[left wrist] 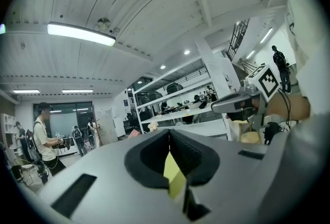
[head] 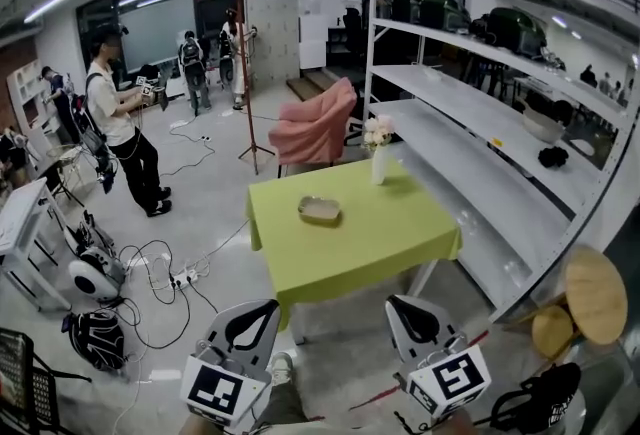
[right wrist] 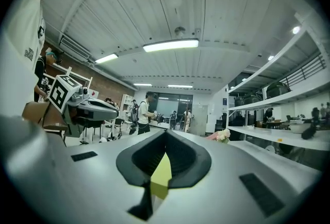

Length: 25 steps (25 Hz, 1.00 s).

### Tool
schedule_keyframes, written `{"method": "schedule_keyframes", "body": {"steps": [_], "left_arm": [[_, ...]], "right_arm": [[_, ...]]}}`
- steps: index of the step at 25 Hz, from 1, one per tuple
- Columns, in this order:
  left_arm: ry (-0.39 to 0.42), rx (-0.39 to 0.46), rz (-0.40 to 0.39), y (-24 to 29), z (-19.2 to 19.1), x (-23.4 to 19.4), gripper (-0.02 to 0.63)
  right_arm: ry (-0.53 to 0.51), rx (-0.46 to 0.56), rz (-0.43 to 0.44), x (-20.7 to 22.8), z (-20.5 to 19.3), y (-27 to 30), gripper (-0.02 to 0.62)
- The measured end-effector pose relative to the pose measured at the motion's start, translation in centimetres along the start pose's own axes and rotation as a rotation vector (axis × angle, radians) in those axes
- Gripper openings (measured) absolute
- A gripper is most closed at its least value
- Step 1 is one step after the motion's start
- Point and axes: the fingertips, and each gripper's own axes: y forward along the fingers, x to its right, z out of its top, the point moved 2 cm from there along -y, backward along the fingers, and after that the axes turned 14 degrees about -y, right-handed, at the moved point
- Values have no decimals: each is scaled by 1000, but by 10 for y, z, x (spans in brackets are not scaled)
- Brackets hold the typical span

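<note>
My left gripper (head: 266,307) is low in the head view, left of centre, with its jaws shut and nothing between them. My right gripper (head: 398,302) is beside it, also shut and empty. Both point at a green table (head: 380,238) and stay short of its near edge. A small shallow dish (head: 320,211) lies on the table, and a white vase of flowers (head: 378,151) stands at its far right corner. In the left gripper view the shut left gripper (left wrist: 168,133) shows a sliver of green between its jaws. The right gripper (right wrist: 165,133) shows the same.
White shelving (head: 470,118) runs along the right. A pink armchair (head: 315,128) stands behind the table. A person (head: 120,118) stands at the far left, with others farther back. Cables and a power strip (head: 170,275) and a black bag (head: 95,338) lie on the floor left. Round wooden stools (head: 595,295) sit right.
</note>
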Motion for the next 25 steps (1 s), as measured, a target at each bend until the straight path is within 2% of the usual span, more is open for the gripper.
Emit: {"method": "schedule_keyframes", "body": {"steps": [5,14,18,25], "left_arm": [[-6,10,-20,19,2,-30,8],[-84,-10,-64,69,-9,-102,16],[-99,3,-99,102,-7,-140,23],[-124,-23,-158,167,-9,-219,37]], "right_arm": [[8,-22,1,7,-9,33,6],[24,-92,8,17,-33,113,6],[30,-133,3,29,-44,157,6],[49,-205,-49,53,-57,237,6]]}}
